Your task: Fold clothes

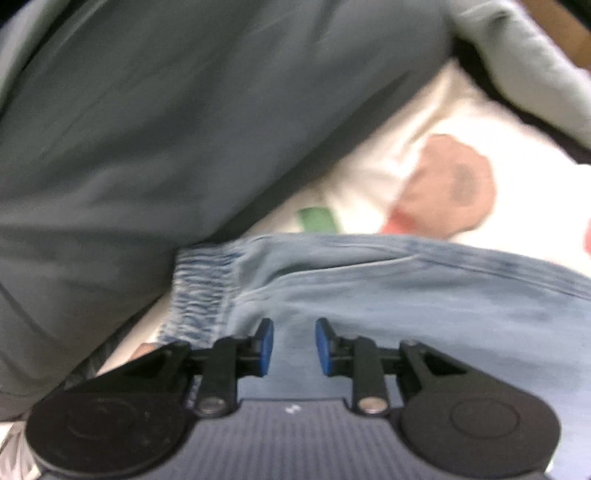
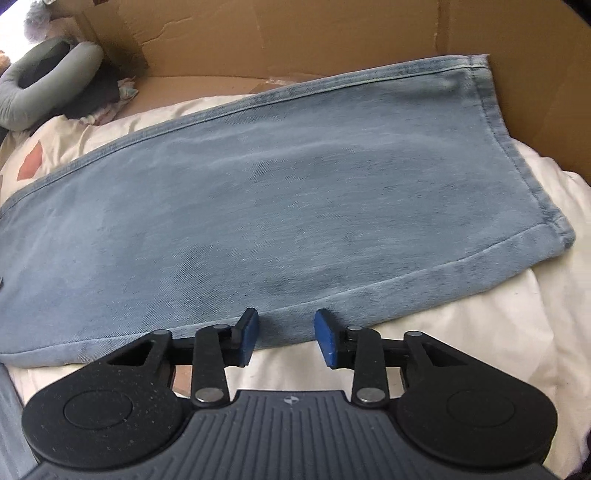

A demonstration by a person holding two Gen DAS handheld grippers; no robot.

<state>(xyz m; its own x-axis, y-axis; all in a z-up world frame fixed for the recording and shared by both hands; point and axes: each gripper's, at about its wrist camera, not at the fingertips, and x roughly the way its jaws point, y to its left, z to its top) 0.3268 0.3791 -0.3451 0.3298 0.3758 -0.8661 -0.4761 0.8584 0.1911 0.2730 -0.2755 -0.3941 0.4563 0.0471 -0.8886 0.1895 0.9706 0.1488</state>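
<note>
Two wrist views logged, largest item first. Cardboard box wall (image 2: pixel 332 33) across the far side; white patterned bedding (image 2: pixel 480 332) beneath everything, so a bed, not a table. Grey garment (image 1: pixel 147 129) filling the upper left of the left view, blurred; whether worn or lying loose, cannot tell. Light blue jeans (image 2: pixel 277 184) laid flat on the bedding, legs apparently stacked, hem end toward the box at right (image 2: pixel 535 206), elastic waistband (image 1: pixel 199 291) at the other end beside the grey garment. Grey neck pillow (image 2: pixel 44 85) at far left of the right view. Left gripper (image 1: pixel 294 345) over denim just beside the waistband, jaws apart, cloth seen between them but no pinch visible: released. Right gripper (image 2: pixel 286 338) at the near long edge of the leg, jaws parted astride that edge, pads not pressing: released. Step judged: lining up grasp points at both ends for the next fold. Next move calls for lowering both, clenching on all stacked layers, then carrying the hem end over toward the waistband without dragging the bedding.
</note>
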